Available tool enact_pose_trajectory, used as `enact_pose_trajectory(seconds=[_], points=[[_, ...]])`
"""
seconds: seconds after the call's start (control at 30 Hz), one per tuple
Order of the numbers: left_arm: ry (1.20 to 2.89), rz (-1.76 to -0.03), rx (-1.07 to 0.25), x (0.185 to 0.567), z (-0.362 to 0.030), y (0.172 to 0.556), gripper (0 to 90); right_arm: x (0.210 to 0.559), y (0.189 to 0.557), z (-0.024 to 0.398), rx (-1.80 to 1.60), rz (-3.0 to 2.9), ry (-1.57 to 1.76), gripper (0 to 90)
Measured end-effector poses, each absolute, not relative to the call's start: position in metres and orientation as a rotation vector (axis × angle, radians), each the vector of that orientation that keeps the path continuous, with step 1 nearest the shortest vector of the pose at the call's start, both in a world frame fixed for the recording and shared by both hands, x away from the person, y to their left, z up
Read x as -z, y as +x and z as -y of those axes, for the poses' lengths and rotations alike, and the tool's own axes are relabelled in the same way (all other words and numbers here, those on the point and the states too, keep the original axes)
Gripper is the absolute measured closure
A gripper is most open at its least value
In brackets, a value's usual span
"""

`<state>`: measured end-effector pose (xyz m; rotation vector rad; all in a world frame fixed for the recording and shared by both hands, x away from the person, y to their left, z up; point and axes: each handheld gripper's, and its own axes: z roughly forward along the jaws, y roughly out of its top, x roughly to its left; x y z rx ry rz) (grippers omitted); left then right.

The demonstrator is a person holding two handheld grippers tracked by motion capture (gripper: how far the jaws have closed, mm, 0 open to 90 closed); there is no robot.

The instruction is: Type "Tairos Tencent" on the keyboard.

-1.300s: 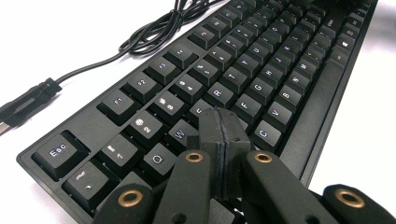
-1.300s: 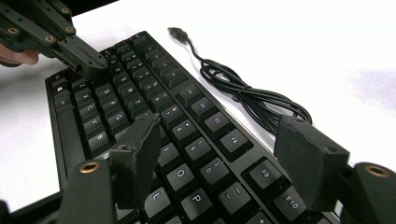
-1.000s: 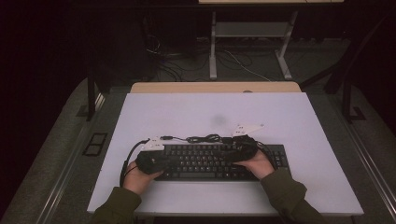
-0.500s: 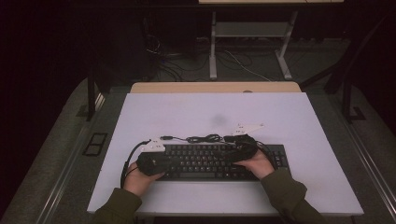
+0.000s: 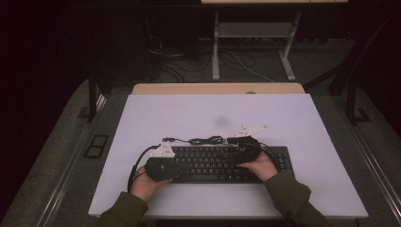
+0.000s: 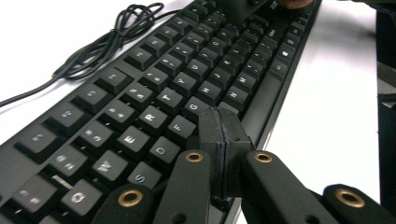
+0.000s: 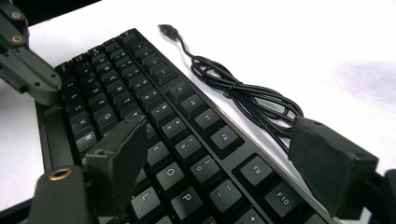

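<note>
A black keyboard (image 5: 208, 163) lies on the white table near its front edge, and its coiled black cable (image 5: 204, 140) with a USB plug lies just behind it. My left gripper (image 5: 176, 166) is at the keyboard's left end. In the left gripper view its pads are pressed together with nothing between them (image 6: 223, 135), just above the letter keys (image 6: 140, 93). My right gripper (image 5: 232, 153) is over the right half. In the right gripper view its jaws (image 7: 224, 158) stand wide open after just opening, spanning the upper key rows (image 7: 187, 135). One finger (image 7: 119, 154) is over the letter keys, the other (image 7: 329, 163) past the far edge by the cable (image 7: 243, 93).
The white table top (image 5: 217, 113) reaches far back to a wooden strip (image 5: 217, 88). A grey smudge (image 5: 222, 122) marks the board behind the cable. Dark floor, cables and a table frame lie beyond.
</note>
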<state>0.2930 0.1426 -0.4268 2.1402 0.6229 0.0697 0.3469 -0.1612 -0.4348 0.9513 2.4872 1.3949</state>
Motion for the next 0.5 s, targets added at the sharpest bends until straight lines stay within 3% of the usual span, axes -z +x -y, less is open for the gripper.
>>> enact_pose_trajectory(seconds=[0.5], points=[[2.183, -0.566, -0.037, 0.430, -0.129, 0.289, 89.4, 0.434, 0.347, 0.161, -1.398, -2.483, 0.957, 19.4]])
